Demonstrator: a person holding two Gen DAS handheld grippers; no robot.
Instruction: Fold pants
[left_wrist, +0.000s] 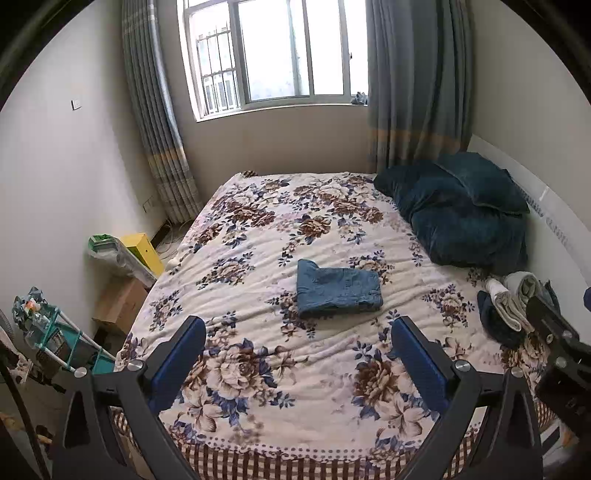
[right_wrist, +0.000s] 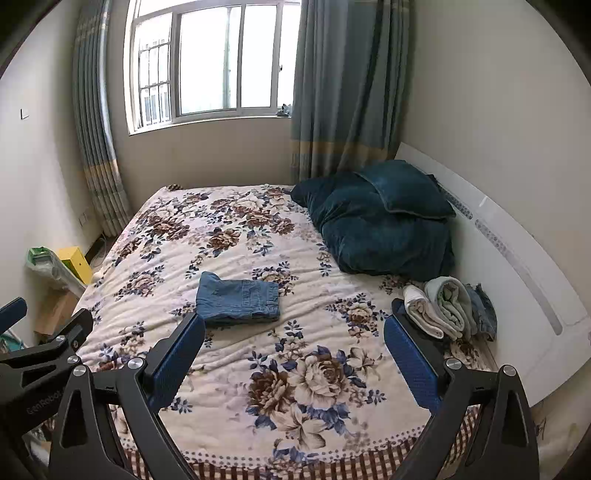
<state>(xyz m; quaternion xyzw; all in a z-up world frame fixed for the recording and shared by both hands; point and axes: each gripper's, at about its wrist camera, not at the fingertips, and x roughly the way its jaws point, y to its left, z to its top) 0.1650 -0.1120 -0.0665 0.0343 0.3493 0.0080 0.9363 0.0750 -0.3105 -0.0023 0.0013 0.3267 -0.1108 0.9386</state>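
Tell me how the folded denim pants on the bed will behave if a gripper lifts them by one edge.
The folded pants are soft cloth in loose layers, so they would likely sag and unfold. Denim looks thick, so probably fairly heavy for its size. They will not roll; pushed across the plush floral blanket, they may drag and bunch.

Bed (left_wrist: 295, 435) foot cut off; clothes pile (left_wrist: 513, 306) partly behind right tongs (left_wrist: 554, 332).
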